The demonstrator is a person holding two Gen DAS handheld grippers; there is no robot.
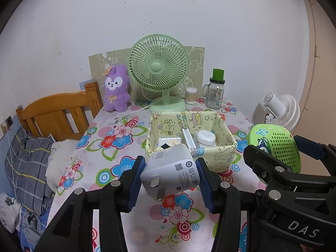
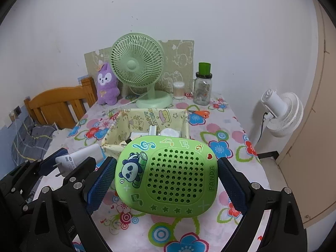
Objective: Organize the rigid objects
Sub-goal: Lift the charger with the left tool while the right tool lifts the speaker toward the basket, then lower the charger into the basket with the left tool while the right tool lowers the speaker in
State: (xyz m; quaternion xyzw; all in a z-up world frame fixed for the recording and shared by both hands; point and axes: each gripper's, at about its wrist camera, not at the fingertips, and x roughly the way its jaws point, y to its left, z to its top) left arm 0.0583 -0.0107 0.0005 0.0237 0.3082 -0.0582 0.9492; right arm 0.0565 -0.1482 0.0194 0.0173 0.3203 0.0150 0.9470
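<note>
The left tool (image 1: 170, 173) is clamping a white charger (image 1: 168, 168) just before the yellow fabric basket (image 1: 222, 155); the right tool (image 2: 167, 180) is clamping a green panda case (image 2: 166, 176) beside it.

Plain white wall (image 1: 168, 10) all across the back, evenly lit, a few small marks on it. The worktop (image 1: 117, 130) wears a bright flowered cloth. On its left stands a wooden headboard (image 1: 56, 115), checked bedding (image 1: 27, 161) heaped below it. On the right, a white fan (image 2: 283, 113) stands on the floor beside a beige panel (image 2: 315, 126).
</note>
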